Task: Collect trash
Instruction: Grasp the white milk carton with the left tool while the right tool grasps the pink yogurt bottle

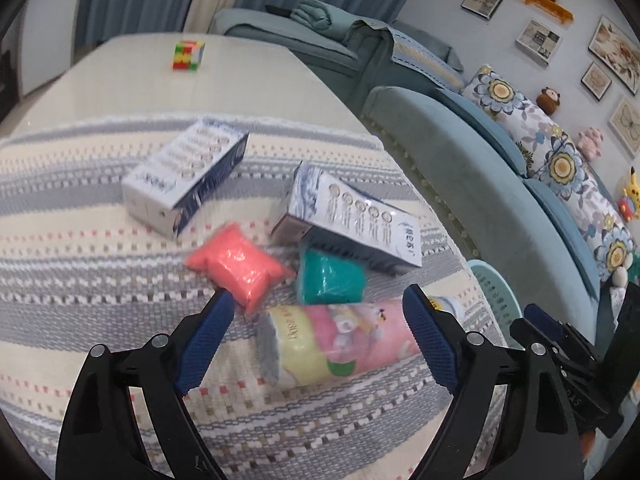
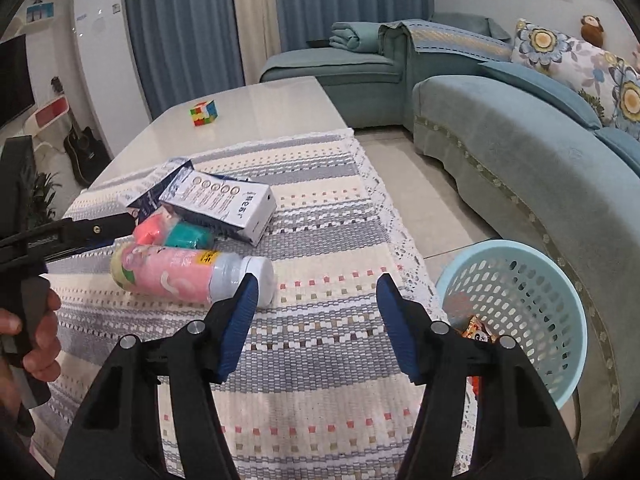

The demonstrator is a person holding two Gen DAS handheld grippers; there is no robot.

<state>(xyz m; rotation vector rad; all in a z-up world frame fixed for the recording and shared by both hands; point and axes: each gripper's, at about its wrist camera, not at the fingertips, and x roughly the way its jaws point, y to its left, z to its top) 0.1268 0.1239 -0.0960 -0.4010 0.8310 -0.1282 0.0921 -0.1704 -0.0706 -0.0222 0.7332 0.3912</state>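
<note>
Spread empty, the left tongs point(image 1: 316, 312) straddle the pink bottle point(image 1: 340, 344) lying on the bench point(image 1: 120, 60); the right tongs point(image 2: 316, 300) are open too. Closing could nudge it rolling toward the blue basket point(image 2: 520, 280).

A teal sofa point(image 2: 500, 152) with floral cushions point(image 1: 560, 160) curves along a pale wall hung with framed pictures point(image 1: 612, 52). Blue curtains point(image 2: 180, 28) cover the far side, a tall white cabinet point(image 2: 104, 60) beside them, over a light tiled floor point(image 2: 420, 184)
</note>
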